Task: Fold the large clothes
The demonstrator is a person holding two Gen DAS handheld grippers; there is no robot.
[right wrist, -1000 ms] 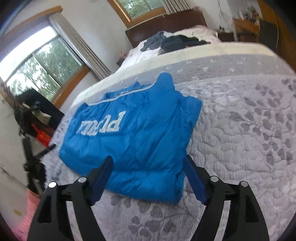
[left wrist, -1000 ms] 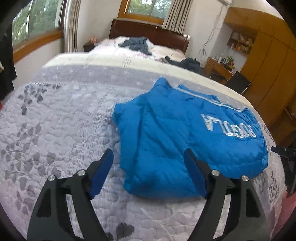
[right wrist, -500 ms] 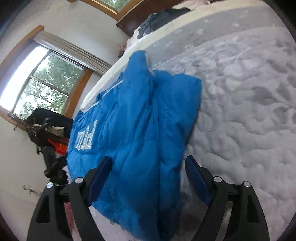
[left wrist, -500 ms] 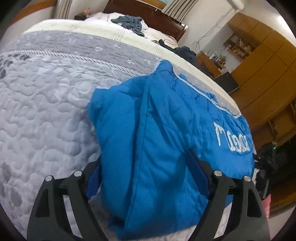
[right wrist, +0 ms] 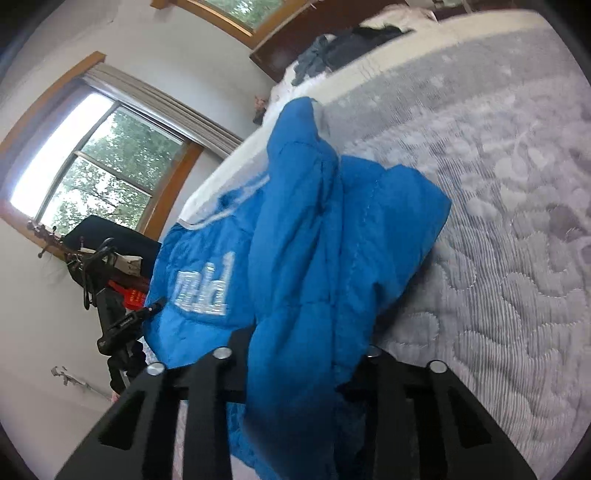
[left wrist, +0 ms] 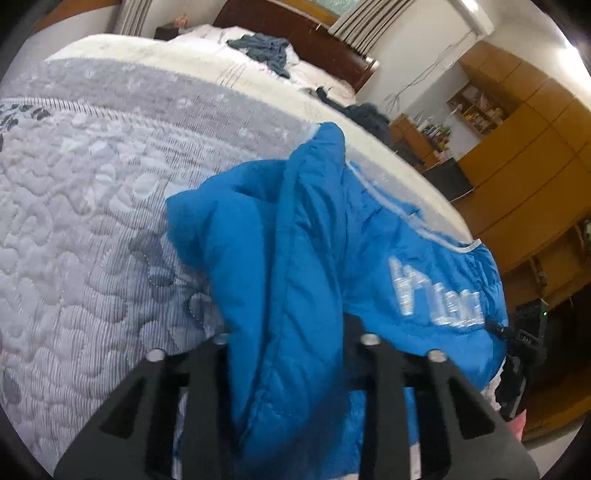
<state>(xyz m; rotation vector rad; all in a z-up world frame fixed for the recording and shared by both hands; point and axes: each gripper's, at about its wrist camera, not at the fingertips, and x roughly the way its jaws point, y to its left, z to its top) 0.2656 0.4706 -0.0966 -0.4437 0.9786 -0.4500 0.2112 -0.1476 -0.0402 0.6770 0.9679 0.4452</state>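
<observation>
A blue padded jacket [left wrist: 314, 229] with white lettering lies on a grey quilted bedspread [left wrist: 85, 192]. In the left wrist view my left gripper [left wrist: 291, 343] is shut on a bunched ridge of the jacket's near edge, and the fabric hides its fingertips. In the right wrist view the same jacket [right wrist: 317, 229] rises in a fold from my right gripper [right wrist: 295, 354], which is shut on the opposite end of that near edge. Both pinched folds are lifted off the bedspread [right wrist: 498, 221].
Dark clothes [left wrist: 262, 48] lie heaped near the wooden headboard [left wrist: 295, 27]. Wooden wardrobes [left wrist: 524, 158] stand to the right of the bed. A window [right wrist: 96, 170] and a black stand [right wrist: 114, 314] with gear are off the bed's left side.
Both grippers have moved in over the jacket's near edge and gone from open to shut on the fabric. The pinched folds have risen off the bedspread.
</observation>
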